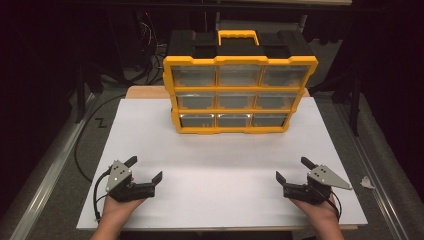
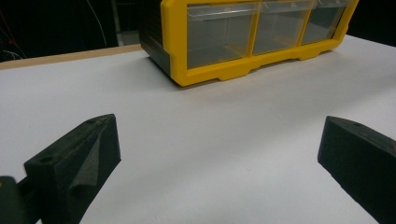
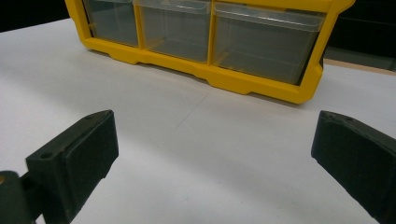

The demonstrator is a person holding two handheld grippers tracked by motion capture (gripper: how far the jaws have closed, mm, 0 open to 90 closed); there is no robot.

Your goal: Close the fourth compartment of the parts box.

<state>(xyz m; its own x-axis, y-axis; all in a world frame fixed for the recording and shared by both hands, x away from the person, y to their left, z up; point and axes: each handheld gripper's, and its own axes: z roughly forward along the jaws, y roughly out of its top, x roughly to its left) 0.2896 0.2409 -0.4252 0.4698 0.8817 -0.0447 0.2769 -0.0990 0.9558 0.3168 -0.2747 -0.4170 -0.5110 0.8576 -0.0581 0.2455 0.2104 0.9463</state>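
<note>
A yellow and black organiser case (image 1: 239, 95) stands upright at the back middle of the white table (image 1: 220, 165), with three rows of three clear drawers facing me. Its bottom row shows in the left gripper view (image 2: 252, 37) and in the right gripper view (image 3: 205, 42). My left gripper (image 1: 146, 169) rests open near the front left of the table, nothing between its jaws. My right gripper (image 1: 293, 169) rests open near the front right, also holding nothing. Both gripper views look across bare table toward the case, the left gripper (image 2: 219, 154) and right gripper (image 3: 215, 149) spread wide.
A wooden board edge (image 1: 145, 92) shows behind the white surface. Cables (image 1: 85, 145) trail on the floor at the left. A small white scrap (image 1: 367, 183) lies off the table at the right. Dark surroundings lie beyond the case.
</note>
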